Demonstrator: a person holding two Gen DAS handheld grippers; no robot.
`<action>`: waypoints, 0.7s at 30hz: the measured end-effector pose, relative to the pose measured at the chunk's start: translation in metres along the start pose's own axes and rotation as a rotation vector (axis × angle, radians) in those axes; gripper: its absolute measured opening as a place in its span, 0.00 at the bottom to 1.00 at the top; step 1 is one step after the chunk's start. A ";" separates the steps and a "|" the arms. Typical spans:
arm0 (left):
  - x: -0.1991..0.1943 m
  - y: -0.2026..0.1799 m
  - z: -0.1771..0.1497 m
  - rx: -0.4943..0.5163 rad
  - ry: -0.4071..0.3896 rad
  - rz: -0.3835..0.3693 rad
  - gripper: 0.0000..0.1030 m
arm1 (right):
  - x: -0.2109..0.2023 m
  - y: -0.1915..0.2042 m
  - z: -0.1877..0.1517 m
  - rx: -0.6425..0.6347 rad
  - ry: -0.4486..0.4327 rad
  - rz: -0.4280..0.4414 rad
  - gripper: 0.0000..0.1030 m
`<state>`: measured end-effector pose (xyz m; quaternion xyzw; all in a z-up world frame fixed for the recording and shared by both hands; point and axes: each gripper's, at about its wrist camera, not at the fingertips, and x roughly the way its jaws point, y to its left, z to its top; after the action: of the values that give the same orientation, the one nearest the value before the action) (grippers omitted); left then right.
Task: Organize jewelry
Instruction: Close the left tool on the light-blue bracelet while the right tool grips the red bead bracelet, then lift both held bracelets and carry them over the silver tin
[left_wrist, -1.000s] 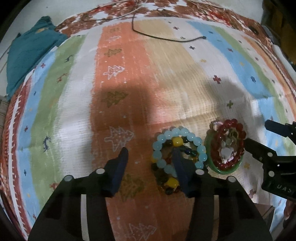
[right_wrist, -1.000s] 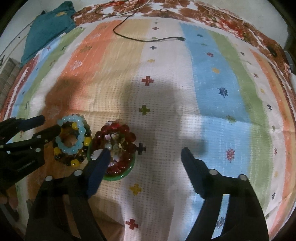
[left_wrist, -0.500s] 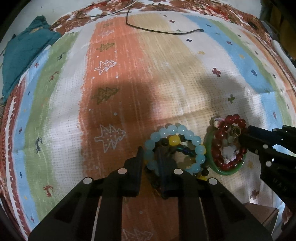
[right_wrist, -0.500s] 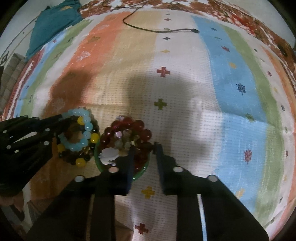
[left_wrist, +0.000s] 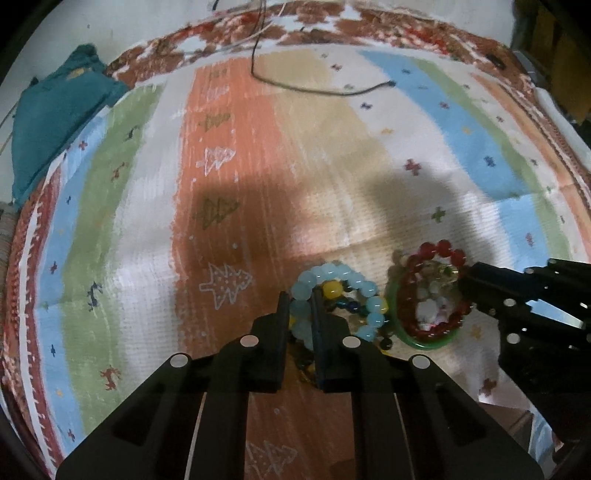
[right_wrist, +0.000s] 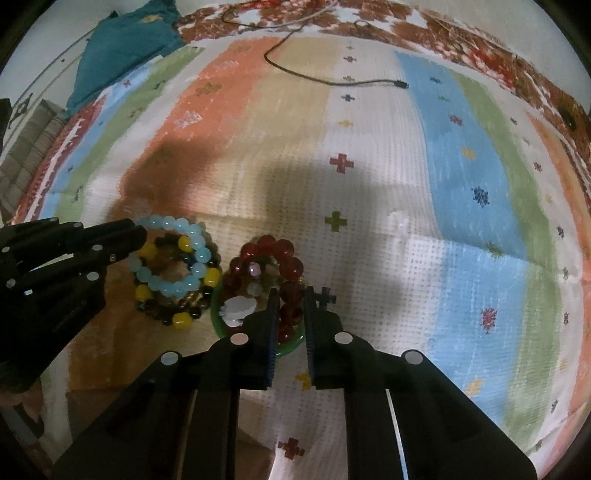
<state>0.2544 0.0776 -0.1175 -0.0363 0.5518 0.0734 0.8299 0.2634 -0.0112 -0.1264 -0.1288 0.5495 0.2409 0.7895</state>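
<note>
The left gripper (left_wrist: 300, 306) pinches the light, floppy pale-blue bead bracelet (left_wrist: 334, 295) by its rim; the right gripper (right_wrist: 289, 306), just closing, clamps slippery dark-red glass beads (right_wrist: 286, 266).

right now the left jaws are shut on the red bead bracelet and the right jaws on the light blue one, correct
No, the bracelets are swapped. In the left wrist view the left gripper has its jaws shut on the light blue bead bracelet; in the right wrist view the right gripper has its jaws shut on the red bead bracelet.
</note>
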 end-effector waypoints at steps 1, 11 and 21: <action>-0.003 -0.001 0.000 0.003 -0.003 0.003 0.11 | -0.004 0.001 -0.001 -0.004 -0.006 0.003 0.13; -0.044 -0.009 -0.004 -0.005 -0.080 -0.046 0.11 | -0.039 0.010 -0.007 -0.020 -0.070 0.032 0.13; -0.077 -0.012 -0.017 -0.028 -0.116 -0.073 0.11 | -0.067 0.014 -0.018 -0.017 -0.130 0.045 0.13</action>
<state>0.2116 0.0570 -0.0538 -0.0638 0.4998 0.0530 0.8621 0.2230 -0.0231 -0.0697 -0.1073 0.4979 0.2709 0.8168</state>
